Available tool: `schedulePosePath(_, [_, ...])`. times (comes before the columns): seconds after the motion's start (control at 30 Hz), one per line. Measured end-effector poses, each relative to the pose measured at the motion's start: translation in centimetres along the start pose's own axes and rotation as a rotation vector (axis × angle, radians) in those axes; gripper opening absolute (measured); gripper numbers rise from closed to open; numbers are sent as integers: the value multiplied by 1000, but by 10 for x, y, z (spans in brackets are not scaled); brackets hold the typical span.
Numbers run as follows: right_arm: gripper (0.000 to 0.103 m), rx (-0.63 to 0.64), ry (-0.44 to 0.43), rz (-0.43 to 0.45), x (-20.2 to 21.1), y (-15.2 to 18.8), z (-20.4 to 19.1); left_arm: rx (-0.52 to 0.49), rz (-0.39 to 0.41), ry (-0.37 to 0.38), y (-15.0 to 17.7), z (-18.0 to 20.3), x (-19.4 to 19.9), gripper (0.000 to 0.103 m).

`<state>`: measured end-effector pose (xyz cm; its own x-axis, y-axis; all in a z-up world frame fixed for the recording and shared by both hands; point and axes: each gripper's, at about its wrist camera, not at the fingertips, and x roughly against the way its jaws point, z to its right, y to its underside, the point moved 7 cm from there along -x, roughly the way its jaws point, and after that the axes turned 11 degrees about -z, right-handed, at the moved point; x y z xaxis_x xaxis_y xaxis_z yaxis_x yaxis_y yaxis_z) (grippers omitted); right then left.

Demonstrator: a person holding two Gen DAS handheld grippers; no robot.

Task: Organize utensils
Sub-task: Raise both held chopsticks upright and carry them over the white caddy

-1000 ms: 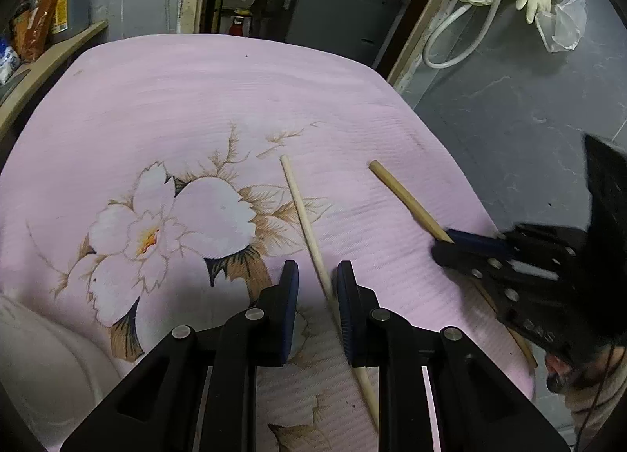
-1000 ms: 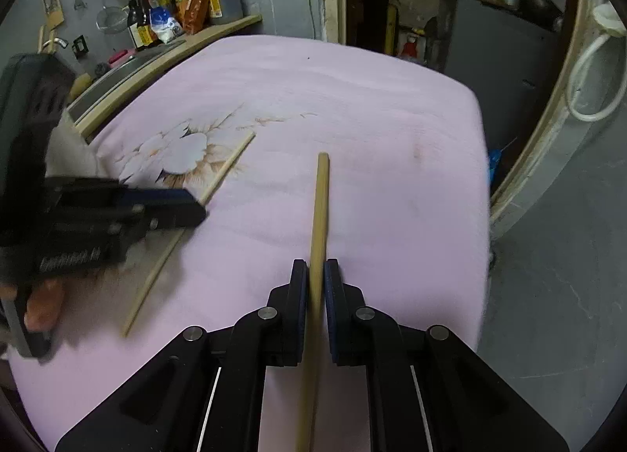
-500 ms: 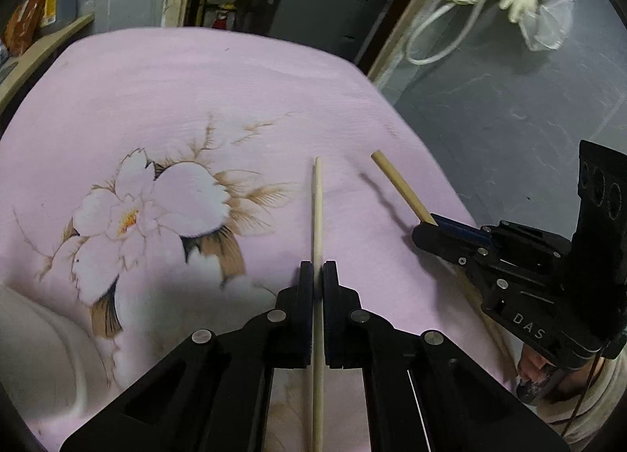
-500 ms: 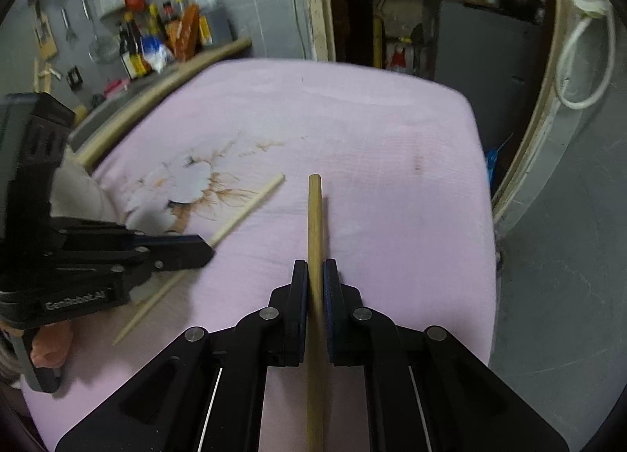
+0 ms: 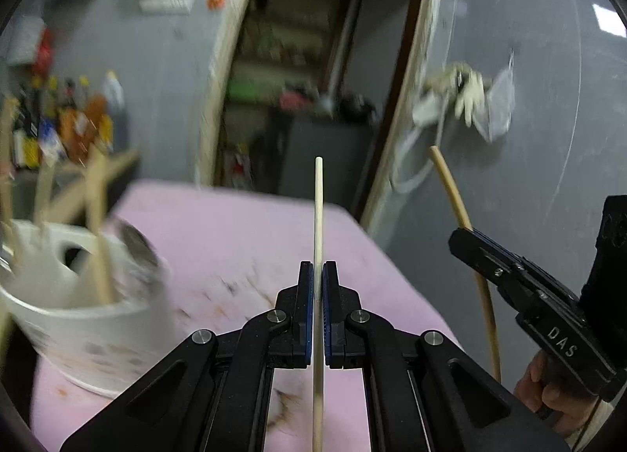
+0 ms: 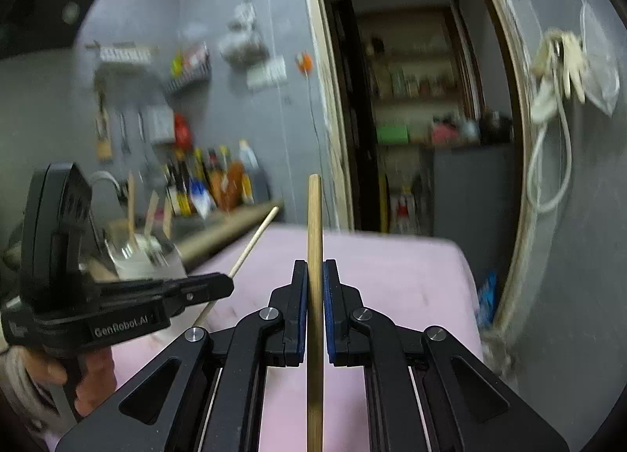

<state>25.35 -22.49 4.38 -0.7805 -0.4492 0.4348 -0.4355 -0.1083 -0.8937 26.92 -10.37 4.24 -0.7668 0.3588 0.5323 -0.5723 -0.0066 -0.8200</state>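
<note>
My left gripper (image 5: 318, 267) is shut on a thin pale chopstick (image 5: 318, 213), held lifted above the pink flowered cloth (image 5: 243, 232). My right gripper (image 6: 312, 265) is shut on a thicker tan chopstick (image 6: 314, 216), also raised off the cloth. In the left wrist view the right gripper (image 5: 456, 236) shows at the right with its tan chopstick (image 5: 450, 189) sticking up. In the right wrist view the left gripper (image 6: 227, 281) shows at the left with the pale chopstick (image 6: 254, 240) slanting out of it. A white utensil holder (image 5: 78, 318) with several wooden utensils stands at the left.
The holder (image 6: 141, 256) sits near the cloth's left edge. Bottles (image 6: 219, 181) line a wooden shelf by the grey wall. A dark doorway (image 5: 313, 99) opens behind the table. Gloves and a hose (image 5: 462, 99) hang on the right wall. A hand (image 5: 548, 385) grips the right tool.
The left gripper closed on the thin chopstick. Both grippers then rose off the cloth with their chopsticks and tilted up, bringing the white holder and the walls into view.
</note>
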Motion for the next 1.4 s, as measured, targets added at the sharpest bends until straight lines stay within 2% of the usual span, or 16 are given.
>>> schedulePosePath(0.1, [5, 25, -28, 93, 8, -22, -23, -6, 101, -41, -10, -9, 31, 2])
schedulePosePath(0.3, [5, 71, -118, 236, 11, -62, -74, 10, 228, -112, -28, -43, 81, 2])
schedulePosePath(0.5, [6, -1, -282, 371, -6, -104, -119, 93, 331, -150, -52, -103, 122, 2])
schedulePosePath(0.67, [6, -69, -335, 466, -24, -130, -143, 168, 430, -180, -69, -157, 149, 2])
schedulePosePath(0.77, [5, -114, -325, 519, -32, -135, -151, 231, 472, -170, -75, -189, 158, 2])
schedulePosePath(0.9, [6, -192, -269, 581, -42, -129, -150, 340, 518, -146, -68, -227, 159, 2])
schedulePosePath(1.03, [5, -178, -187, 635, -43, -121, -154, 425, 544, -145, -60, -252, 153, 2])
schedulePosePath(1.23, [6, -151, -137, 675, -42, -115, -156, 476, 574, -191, -47, -264, 146, 2])
schedulePosePath(1.4, [6, -157, -113, 666, -49, -111, -155, 489, 568, -242, -35, -267, 137, 2])
